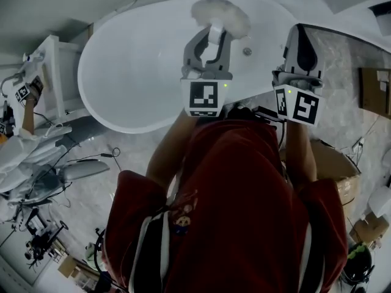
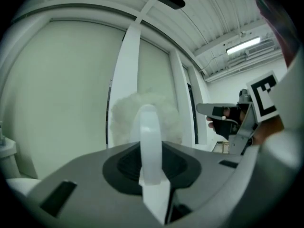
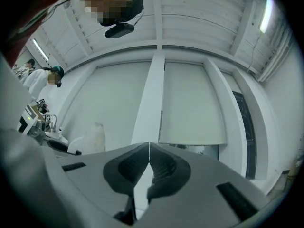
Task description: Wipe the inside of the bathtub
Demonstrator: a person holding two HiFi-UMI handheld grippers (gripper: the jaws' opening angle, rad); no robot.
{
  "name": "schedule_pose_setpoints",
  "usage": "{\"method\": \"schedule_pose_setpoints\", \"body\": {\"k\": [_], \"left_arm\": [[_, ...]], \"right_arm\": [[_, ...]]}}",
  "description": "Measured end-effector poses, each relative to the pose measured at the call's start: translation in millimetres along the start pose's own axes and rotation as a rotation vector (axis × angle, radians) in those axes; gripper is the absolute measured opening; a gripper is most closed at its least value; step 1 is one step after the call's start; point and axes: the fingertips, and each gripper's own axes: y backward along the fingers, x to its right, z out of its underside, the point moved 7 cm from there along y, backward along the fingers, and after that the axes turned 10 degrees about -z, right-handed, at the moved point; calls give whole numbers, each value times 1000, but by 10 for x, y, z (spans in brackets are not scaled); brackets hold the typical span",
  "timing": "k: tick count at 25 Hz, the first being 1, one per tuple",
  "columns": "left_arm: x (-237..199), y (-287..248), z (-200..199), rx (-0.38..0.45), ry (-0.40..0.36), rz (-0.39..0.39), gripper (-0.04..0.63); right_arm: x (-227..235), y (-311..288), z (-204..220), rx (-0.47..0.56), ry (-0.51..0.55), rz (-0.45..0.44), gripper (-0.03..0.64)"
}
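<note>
The bathtub (image 1: pixel 128 72), at the frame's upper centre, needs the left tool (image 1: pixel 211 34), clamped on the fluffy white duster (image 1: pixel 221 12), to press overlapping strokes along its inner wall, while the right tool (image 1: pixel 300 38) is closed and empty.

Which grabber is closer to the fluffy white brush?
Left. The left gripper is shut on the fluffy brush, so it touches it. The right gripper is apart from the brush, off to its right, shut with nothing between its jaws.
</note>
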Motion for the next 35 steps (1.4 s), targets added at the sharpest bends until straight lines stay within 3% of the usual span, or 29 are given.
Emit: {"method": "schedule_pose_setpoints", "body": {"k": [6, 13, 19, 29, 32, 35], "left_arm": [[194, 259, -123, -18, -12, -110, 94], [651, 527, -217, -32, -11, -218, 94], [1032, 678, -327, -46, -51, -270, 94], [878, 1024, -566, -26, -38, -400, 94], [744, 1090, -598, 7, 5, -450, 94], [563, 1197, -573, 18, -16, -477, 94]], "right_arm": [[175, 275, -22, 17, -46, -74, 12], [566, 735, 8, 47, -64, -94, 12], [777, 945, 54, 43, -113, -138, 12], [455, 834, -100, 25, -132, -211, 12], [226, 713, -157, 26, -132, -239, 13], [-40, 599, -282, 36, -158, -275, 14]]}}
